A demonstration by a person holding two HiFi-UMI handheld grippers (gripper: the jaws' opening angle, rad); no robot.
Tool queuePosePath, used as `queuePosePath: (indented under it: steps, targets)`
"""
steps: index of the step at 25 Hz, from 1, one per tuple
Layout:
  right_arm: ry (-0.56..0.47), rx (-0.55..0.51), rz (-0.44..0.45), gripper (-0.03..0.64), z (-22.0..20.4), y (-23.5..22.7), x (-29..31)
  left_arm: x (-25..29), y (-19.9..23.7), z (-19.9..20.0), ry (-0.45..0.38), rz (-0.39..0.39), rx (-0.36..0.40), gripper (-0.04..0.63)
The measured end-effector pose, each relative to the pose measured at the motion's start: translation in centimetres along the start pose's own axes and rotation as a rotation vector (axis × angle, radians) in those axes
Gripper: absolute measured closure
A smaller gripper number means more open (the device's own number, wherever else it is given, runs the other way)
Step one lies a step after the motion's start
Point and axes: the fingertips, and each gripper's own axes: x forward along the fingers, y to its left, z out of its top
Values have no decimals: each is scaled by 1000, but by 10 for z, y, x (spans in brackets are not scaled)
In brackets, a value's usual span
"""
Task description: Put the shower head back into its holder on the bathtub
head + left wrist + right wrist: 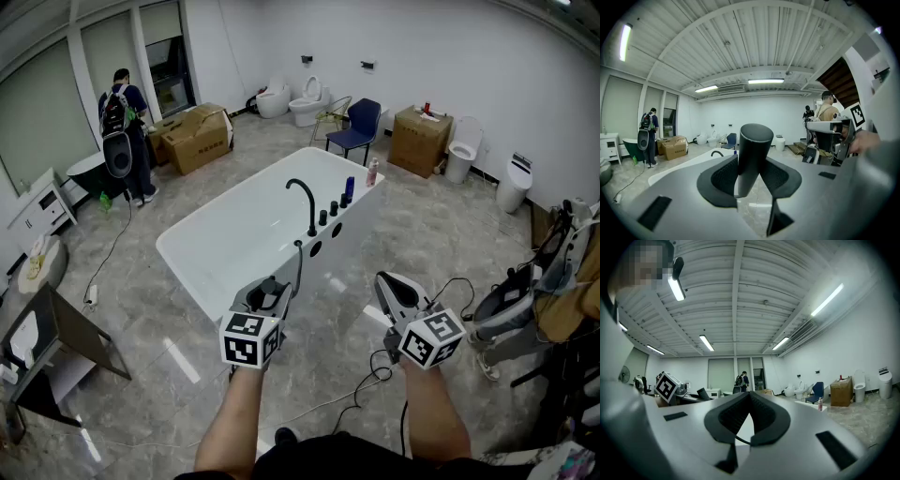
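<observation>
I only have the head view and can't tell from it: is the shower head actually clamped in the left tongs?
Observer: Yes. In the left gripper view the left tongs are closed on the shower head, with its black handle pinched between the pads.
Operator: And the right tongs, is anything in them?
Observer: Nothing. The right gripper view shows the right tongs with their tips together and no object between them.
</observation>
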Motion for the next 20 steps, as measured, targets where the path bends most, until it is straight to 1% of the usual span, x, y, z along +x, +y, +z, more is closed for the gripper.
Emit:
queuePosePath:
  steps: [7,11,20]
  targets:
    - [-2,14,8,601,-2,-6,-7,1,-3,-7,13,13,-23,440]
    - [-11,15,18,601,4,-7,-16,0,-9,-5,14,24,-30,440]
    - [-25,8,65,600,16,-16,-44,3,-32,0,10,50,-34,439]
